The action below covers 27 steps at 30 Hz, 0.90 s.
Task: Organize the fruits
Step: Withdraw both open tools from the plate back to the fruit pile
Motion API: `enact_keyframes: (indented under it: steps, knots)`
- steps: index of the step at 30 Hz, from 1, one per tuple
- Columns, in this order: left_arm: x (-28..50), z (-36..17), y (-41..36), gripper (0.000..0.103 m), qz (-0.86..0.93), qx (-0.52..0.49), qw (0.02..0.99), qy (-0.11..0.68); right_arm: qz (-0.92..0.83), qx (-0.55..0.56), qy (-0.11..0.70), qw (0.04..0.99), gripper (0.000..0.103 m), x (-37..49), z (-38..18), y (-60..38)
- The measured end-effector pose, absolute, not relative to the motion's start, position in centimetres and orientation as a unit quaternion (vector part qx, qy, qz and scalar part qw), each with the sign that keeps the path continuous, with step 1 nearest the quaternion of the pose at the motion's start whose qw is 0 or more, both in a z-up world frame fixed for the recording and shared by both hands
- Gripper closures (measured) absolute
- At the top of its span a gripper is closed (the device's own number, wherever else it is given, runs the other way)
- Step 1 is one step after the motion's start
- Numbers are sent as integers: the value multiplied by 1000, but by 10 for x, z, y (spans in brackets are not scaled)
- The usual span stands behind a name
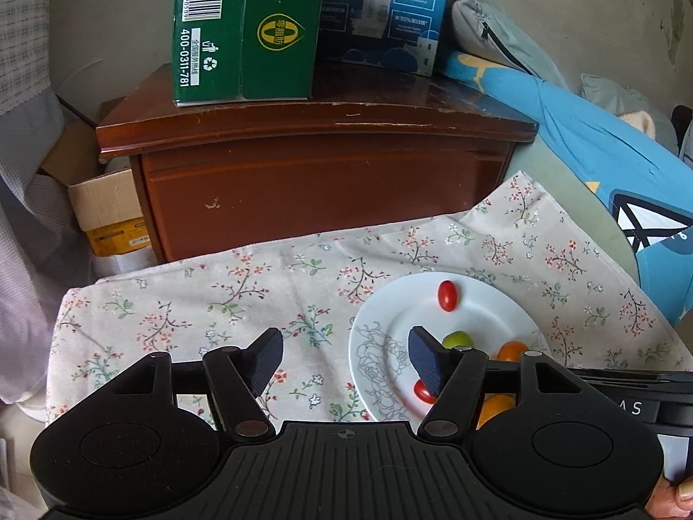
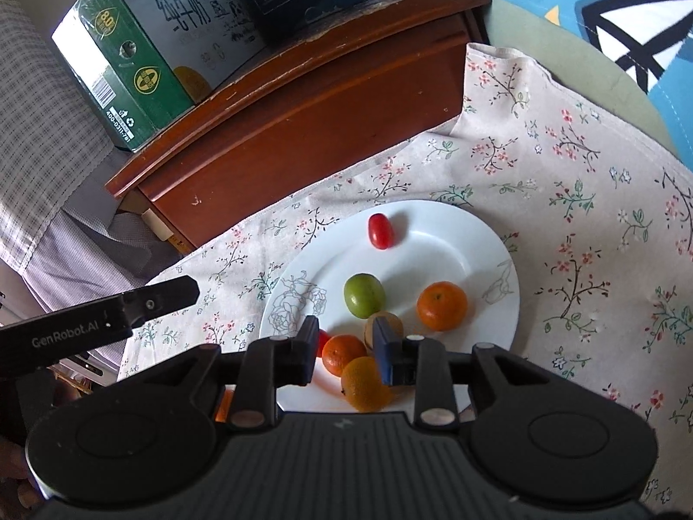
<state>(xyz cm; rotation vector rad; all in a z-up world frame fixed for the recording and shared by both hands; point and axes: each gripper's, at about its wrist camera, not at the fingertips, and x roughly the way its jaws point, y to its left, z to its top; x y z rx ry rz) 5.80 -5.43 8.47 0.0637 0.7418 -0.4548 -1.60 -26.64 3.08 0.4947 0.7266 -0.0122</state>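
A white plate (image 2: 459,234) lies on a floral cloth and holds the fruit. On it are a red cherry tomato (image 2: 380,231), a green fruit (image 2: 364,295), a tangerine (image 2: 442,306), a brown kiwi-like fruit (image 2: 390,323), a smaller tangerine (image 2: 344,353) and a yellow-orange fruit (image 2: 364,383). My right gripper (image 2: 346,353) hovers low over the plate's near side, jaws slightly apart, with the yellow-orange fruit between them and no pad pressing it. My left gripper (image 1: 346,359) stands open and empty over the cloth, left of the plate (image 1: 390,320).
A dark wooden nightstand (image 1: 312,130) stands behind the cloth, carrying a green carton (image 1: 242,30) and a blue carton (image 1: 385,13). Blue bedding (image 1: 597,147) lies to the right. A cardboard box (image 1: 108,208) sits on the floor at left. A hand (image 1: 680,498) shows at the bottom right.
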Motion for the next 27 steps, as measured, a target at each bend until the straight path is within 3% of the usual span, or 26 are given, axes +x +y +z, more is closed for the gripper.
enact_keyframes:
  steps: [22, 25, 27]
  knots:
    - [33, 84, 8, 36, -156, 21, 908, 388, 48, 208, 363, 907, 65, -61, 20, -209]
    - [33, 78, 9, 22, -148, 24, 906, 395, 52, 211, 374, 902, 64, -61, 14, -205]
    - [33, 75, 9, 20, -143, 24, 906, 399, 55, 207, 379, 900, 63, -59, 11, -202]
